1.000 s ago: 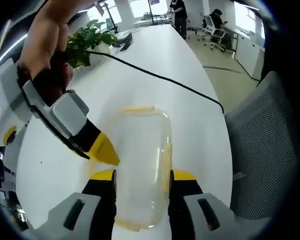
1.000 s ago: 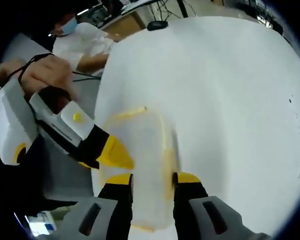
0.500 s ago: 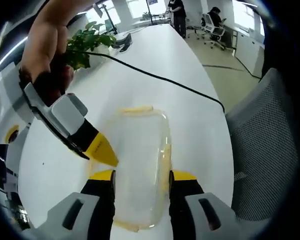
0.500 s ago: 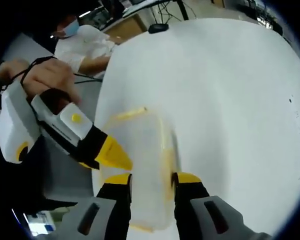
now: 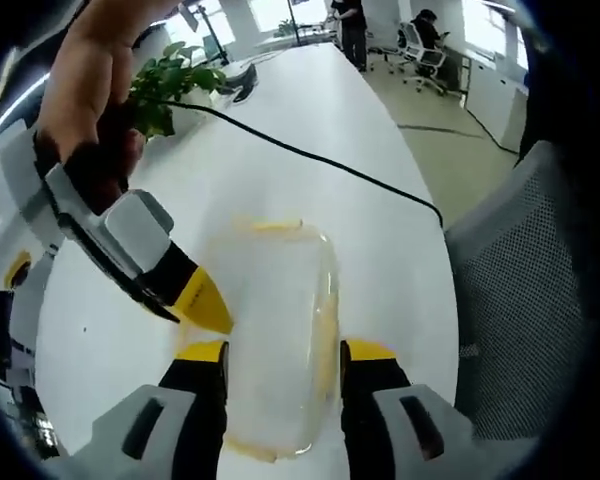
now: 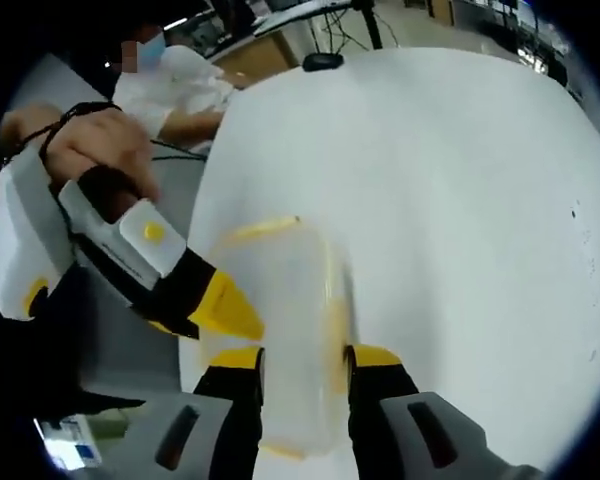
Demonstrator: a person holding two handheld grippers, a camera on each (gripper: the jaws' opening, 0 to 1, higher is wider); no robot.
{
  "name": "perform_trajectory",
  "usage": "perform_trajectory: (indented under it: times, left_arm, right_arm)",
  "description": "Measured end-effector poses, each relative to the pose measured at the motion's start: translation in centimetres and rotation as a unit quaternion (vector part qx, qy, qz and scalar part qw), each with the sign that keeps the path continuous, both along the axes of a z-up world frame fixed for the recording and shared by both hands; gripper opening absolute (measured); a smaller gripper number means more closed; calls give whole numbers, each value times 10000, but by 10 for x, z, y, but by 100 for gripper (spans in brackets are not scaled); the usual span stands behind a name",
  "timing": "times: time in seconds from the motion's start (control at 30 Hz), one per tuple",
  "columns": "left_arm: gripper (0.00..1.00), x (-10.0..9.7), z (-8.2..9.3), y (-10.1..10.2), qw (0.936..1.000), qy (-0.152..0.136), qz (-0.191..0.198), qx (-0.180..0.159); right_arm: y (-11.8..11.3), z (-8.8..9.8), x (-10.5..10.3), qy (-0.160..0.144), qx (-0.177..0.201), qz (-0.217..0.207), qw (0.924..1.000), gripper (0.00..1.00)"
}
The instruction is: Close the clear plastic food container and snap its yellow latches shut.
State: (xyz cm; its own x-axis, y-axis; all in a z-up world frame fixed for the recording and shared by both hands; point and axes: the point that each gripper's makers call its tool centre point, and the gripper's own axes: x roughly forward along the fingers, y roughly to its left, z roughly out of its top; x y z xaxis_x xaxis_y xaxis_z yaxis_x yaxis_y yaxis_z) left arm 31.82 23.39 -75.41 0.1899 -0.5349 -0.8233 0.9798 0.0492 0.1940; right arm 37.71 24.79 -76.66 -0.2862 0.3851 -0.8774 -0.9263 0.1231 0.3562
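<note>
The clear plastic container [image 5: 275, 320] lies lid up on the white table [image 5: 290, 110], near its edge. A yellow latch [image 5: 275, 227] runs along its far end and another [image 5: 327, 325] along its right side. My left gripper [image 5: 285, 350] straddles the container, yellow tips pressed against its two long sides. The right gripper [image 5: 200, 300], held by a hand, reaches in from the upper left and touches the container's left edge. In the right gripper view the container [image 6: 290, 330] sits between the right gripper's [image 6: 305, 355] jaws, and the left gripper [image 6: 225, 305] touches its left edge.
A potted plant [image 5: 175, 85] and a black cable [image 5: 320, 160] lie farther up the table. A grey mesh chair [image 5: 520, 290] stands beyond the table's edge. A black mouse [image 6: 323, 62] rests at the far end, and a person in white [image 6: 175, 85] sits nearby.
Both grippers and the container keep the same places relative to each other; only the views have shifted slightly.
</note>
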Motion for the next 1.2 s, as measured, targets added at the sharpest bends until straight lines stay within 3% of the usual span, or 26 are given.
perform_trajectory:
  times: [0.1, 0.37, 0.57, 0.87, 1.2]
  left_arm:
    - [49, 2, 11, -1, 9986, 389, 247, -255]
    - [50, 13, 8, 13, 9989, 420, 181, -67]
    - [59, 17, 5, 24, 9985, 515, 109, 148]
    - [78, 22, -1, 39, 9965, 642, -53, 529]
    - [81, 29, -8, 42, 9934, 858, -208, 731]
  right_arm:
    - [-1, 7, -2, -75, 134, -27, 9999, 32]
    - [-21, 7, -10, -662, 52, 196, 9976, 38]
    - [-35, 3, -23, -703, 4, 73, 9975, 44]
    - [-36, 4, -29, -1141, 177, -49, 9933, 64]
    - [-36, -1, -35, -1409, 195, 0, 9898, 72]
